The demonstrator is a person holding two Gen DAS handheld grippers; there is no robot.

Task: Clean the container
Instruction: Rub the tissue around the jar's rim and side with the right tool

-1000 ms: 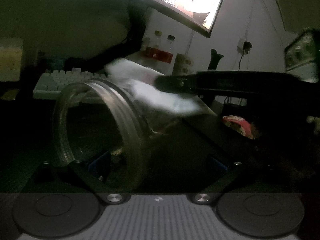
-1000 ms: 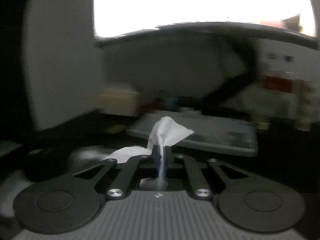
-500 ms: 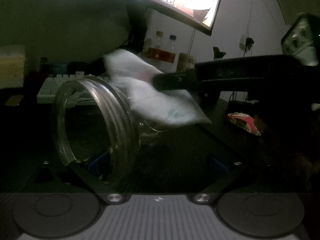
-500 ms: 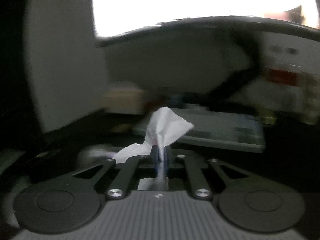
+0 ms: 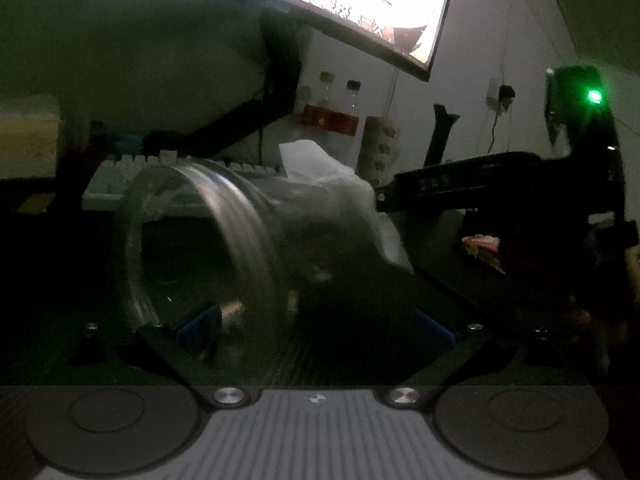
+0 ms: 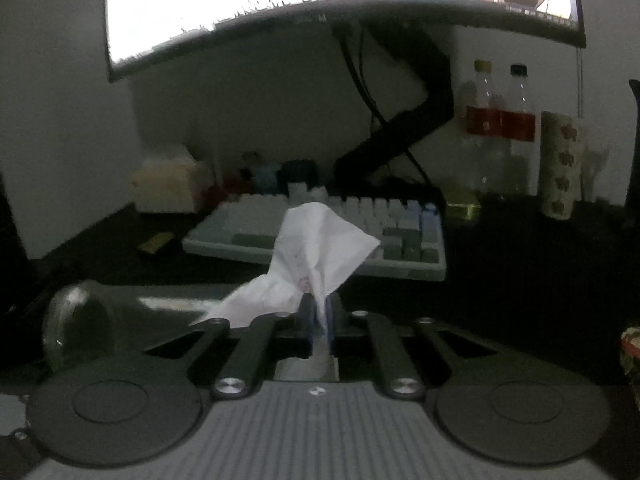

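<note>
Wiping the glass jar, tissue on its outside

Left wrist view: my left hand-held gripper point(image 5: 316, 320) has the jar point(image 5: 208, 248) lying sideways between its wide jaws, which are closing, mouth to the left; the right one's tissue point(image 5: 340, 192) rests on the far wall. Right wrist view: my right hand-held gripper point(image 6: 318, 320) is clamped on the tissue point(image 6: 316, 252), jar point(image 6: 76, 320) low at left above the bench point(image 6: 520, 272). I judge the inside still unwiped.

Clear glass jar point(image 5: 200, 248), white crumpled tissue point(image 6: 316, 256) with a faint pink mark, blue pads on black fingers point(image 6: 308, 316), pale grey-white keyboard point(image 6: 360, 228) with blue keys at 3 o'clock, red-labelled bottles point(image 6: 500, 120), dark worktop point(image 6: 520, 280).
</note>
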